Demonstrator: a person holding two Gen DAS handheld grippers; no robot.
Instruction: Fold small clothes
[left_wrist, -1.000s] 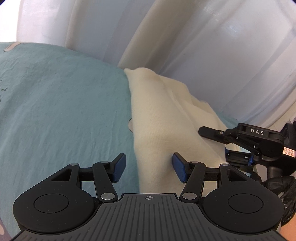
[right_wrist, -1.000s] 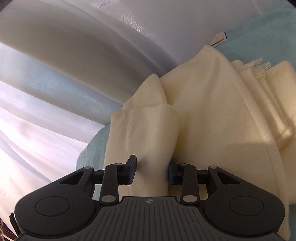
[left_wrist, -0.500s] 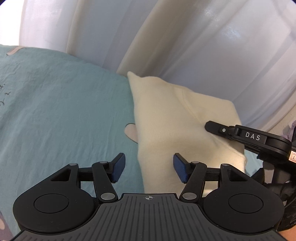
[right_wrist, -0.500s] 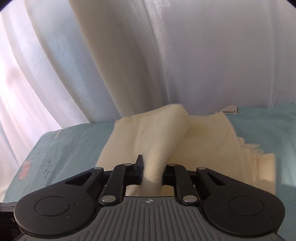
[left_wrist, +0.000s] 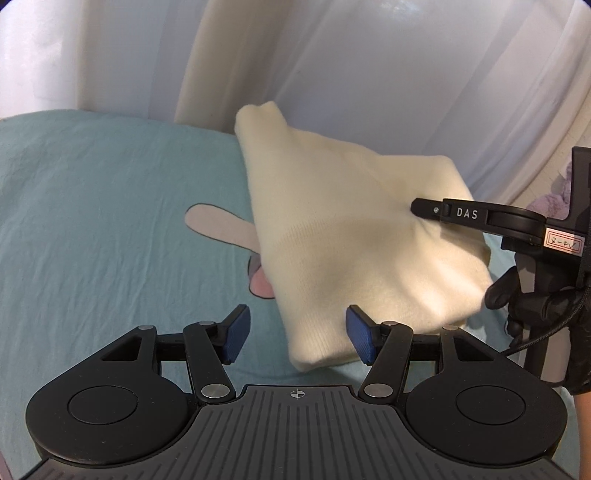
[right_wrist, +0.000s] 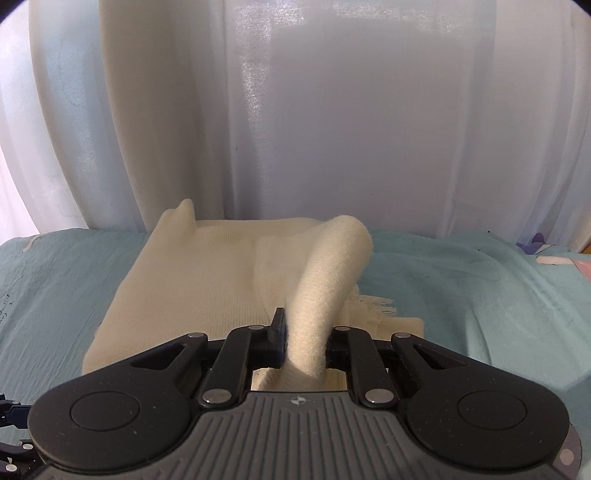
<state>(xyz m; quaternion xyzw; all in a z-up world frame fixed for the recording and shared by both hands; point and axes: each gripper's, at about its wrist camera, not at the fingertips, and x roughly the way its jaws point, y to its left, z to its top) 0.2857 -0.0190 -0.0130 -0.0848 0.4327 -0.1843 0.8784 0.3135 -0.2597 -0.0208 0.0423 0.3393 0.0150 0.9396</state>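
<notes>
A cream knitted garment (left_wrist: 343, 229) lies folded on the teal bed sheet (left_wrist: 110, 221); it also shows in the right wrist view (right_wrist: 199, 280). My left gripper (left_wrist: 295, 332) is open and empty, its blue pads astride the garment's near corner, above it. My right gripper (right_wrist: 304, 338) is shut on a raised fold of the cream garment (right_wrist: 325, 273), lifted off the flat part. The right gripper also shows in the left wrist view (left_wrist: 480, 218), over the garment's right side. A fringed edge (right_wrist: 373, 306) sticks out on the right.
White curtains (right_wrist: 295, 110) hang close behind the bed. The sheet has a cartoon print (left_wrist: 221, 225) left of the garment. A gloved hand (left_wrist: 546, 317) holds the right gripper at the right edge. Bare sheet (right_wrist: 461, 295) stretches to the right.
My right gripper shut on a fold of the garment and lifted it, swinging level. The left gripper stayed open and drew back a little, so the garment's near edge shows.
</notes>
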